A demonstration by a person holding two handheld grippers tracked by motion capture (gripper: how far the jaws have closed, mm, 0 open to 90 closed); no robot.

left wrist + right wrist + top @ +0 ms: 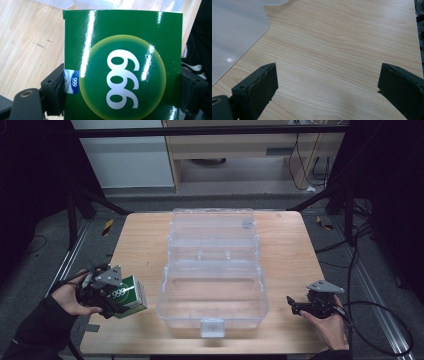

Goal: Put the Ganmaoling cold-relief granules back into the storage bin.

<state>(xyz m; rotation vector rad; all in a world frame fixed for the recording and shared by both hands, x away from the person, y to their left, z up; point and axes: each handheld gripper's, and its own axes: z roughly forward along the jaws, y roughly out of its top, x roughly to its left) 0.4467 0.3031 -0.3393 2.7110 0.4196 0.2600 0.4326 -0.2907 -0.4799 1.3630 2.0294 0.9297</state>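
Wooden table (135,240): light grain, bare around its edges. Clear plastic case (212,270): stands open at the table's centre, lid laid back toward the far side, latch tab at the near wall. Green carton (129,296): glossy, marked "999" in white on a yellow-ringed disc (a small blue label sits at one edge), held at the table's near left corner, just left of the case. Left gripper (112,307): jaws clamped on the carton's two sides. Right gripper (295,305): jaws spread wide, nothing between them, over bare wood right of the case.
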